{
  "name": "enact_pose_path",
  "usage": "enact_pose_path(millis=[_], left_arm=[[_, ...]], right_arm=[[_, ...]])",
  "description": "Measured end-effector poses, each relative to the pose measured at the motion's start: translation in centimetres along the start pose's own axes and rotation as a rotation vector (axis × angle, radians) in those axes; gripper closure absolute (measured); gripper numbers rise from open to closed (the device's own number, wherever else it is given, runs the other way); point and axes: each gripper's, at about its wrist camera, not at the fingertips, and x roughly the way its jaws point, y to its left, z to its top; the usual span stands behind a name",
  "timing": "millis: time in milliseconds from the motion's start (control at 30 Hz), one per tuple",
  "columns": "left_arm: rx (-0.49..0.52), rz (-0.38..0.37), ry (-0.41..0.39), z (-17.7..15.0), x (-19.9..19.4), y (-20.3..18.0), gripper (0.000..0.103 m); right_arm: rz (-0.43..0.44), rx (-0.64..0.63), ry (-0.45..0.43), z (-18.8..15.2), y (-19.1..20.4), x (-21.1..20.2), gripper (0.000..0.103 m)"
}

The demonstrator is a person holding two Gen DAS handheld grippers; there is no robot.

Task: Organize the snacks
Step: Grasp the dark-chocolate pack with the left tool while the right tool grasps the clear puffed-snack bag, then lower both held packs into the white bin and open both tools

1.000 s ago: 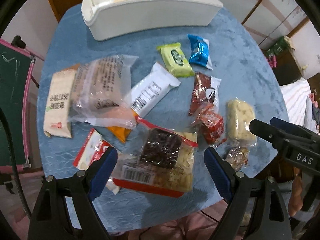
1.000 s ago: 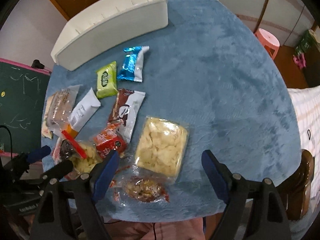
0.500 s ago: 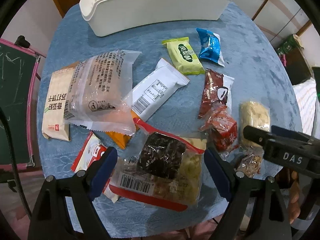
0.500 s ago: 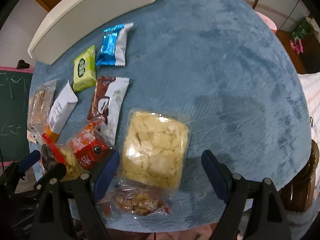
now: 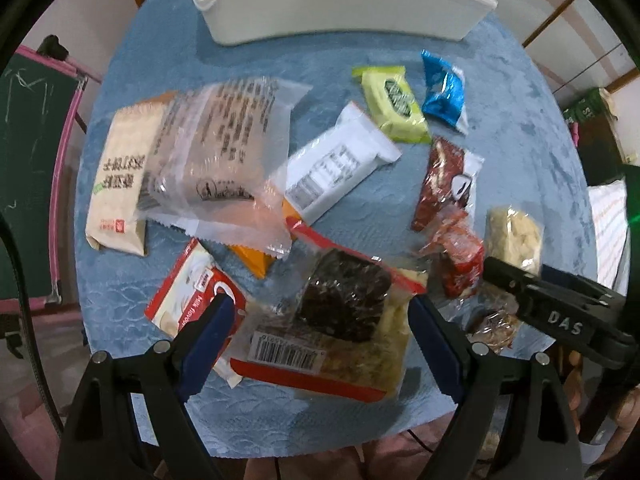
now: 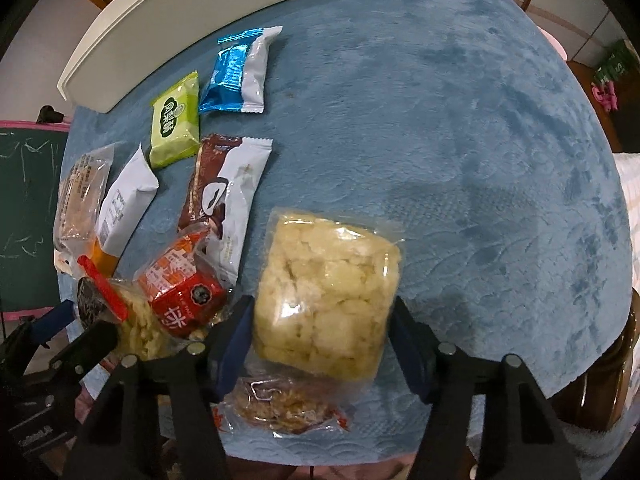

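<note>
Right gripper (image 6: 322,330): pointed straight down over the clear square packet of pale yellow puffed crackers (image 6: 326,296). Its jaws had just been closing, with the packet between them; the blue pads sat at the packet's two side edges, touching or about to, and a firm squeeze could not be confirmed.

Left gripper (image 5: 320,332): jaws wide, straddling the clear red-trimmed bag of dark and pale snacks (image 5: 340,320) without pressing it.

Task's thing: the cracker packet lay flat on the blue embossed tablecloth (image 6: 460,140), at the 6 o'clock edge of the right wrist view.

Destination: the long white plastic bin (image 6: 180,24) stood at 11 o'clock, well apart from the packet.

Neighbours: a small clear wrapper of brown nutty pieces (image 6: 280,404) lay just below the packet, partly under the jaws; a red boxed sweet in cellophane (image 6: 184,296) lay just beside the left pad, at 9 o'clock.

Risk, pinch: the crackers looked brittle; hard closing would likely crush them.

Risk, slip: the film looked slick and loose; a grip on the film alone could let the packet slide out on lifting.

Risk, snag: the left pad could catch the red sweet's cellophane and drag it along.

Risk, edge: the nutty wrapper sat near the table edge and could be knocked off.
</note>
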Motion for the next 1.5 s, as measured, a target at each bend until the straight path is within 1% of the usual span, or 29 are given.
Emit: enact_pose_path(millis=[67,100,133,167,200,267,300,333,600,733,800,933,1033,1133,1267,1333,1500], left_arm=[[-0.009,-0.011,0.028,-0.2,0.7,0.2,0.016],[-0.012,-0.021,0.041,-0.3,1.0,0.3,0.022],[-0.014,-0.028,0.045,-0.3,1.0,0.4,0.024],[-0.016,-0.029,0.041,-0.4,0.9,0.5,0.025],[-0.013,-0.029,0.034,-0.3,0.7,0.5,0.031],[-0.009,-0.029,0.020,-0.2,0.1,0.6,0.037],[-0.009,-0.031,0.009,-0.2,-0.3,0.6,0.051],[-0.006,-0.045,-0.006,0.0,-0.8,0.6,0.062],[-0.022,-0.089,0.011,0.8,-1.8,1.2,0.067],[-0.001,-0.097,-0.028,0.8,-3.8,0.1,0.068],[0.016,-0.097,-0.065,1.3,-5.2,-0.6,0.068],[0.053,-0.111,-0.162,2.5,-9.2,-1.5,0.068],[0.067,-0.123,-0.228,3.7,-12.1,-2.2,0.068],[0.072,-0.129,-0.298,5.2,-15.0,-2.7,0.068],[0.057,-0.131,-0.386,7.6,-18.7,-2.7,0.068],[0.045,-0.125,-0.430,9.0,-20.8,-1.9,0.068],[0.004,-0.090,-0.525,12.7,-24.4,-1.4,0.068]], right_arm=[[-0.001,-0.001,-0.004,-0.2,0.6,0.3,0.040],[-0.001,-0.002,-0.007,-0.2,0.7,0.2,0.040],[-0.004,-0.002,-0.009,-0.3,1.2,0.3,0.041],[-0.008,-0.007,-0.013,-0.5,0.8,-0.1,0.041],[-0.012,-0.009,-0.015,-0.7,0.8,-0.2,0.041],[-0.014,-0.003,-0.020,-0.8,0.8,-0.5,0.041],[-0.013,0.000,-0.025,-0.8,0.8,-0.6,0.041],[-0.014,0.002,-0.028,-0.9,0.8,-0.9,0.041],[-0.015,-0.023,-0.090,-0.3,2.0,-3.8,0.041],[-0.025,-0.050,-0.137,0.0,2.6,-5.8,0.041],[-0.027,-0.063,-0.159,0.4,2.9,-6.9,0.041],[-0.024,-0.085,-0.194,1.1,3.3,-8.9,0.041],[-0.029,-0.118,-0.239,1.5,3.6,-11.3,0.042],[-0.024,-0.154,-0.291,2.6,4.0,-13.6,0.041],[0.001,-0.198,-0.360,4.1,5.0,-16.7,0.041],[0.012,-0.221,-0.394,5.0,5.3,-18.2,0.041],[0.050,-0.269,-0.491,8.5,6.2,-22.4,0.041]])
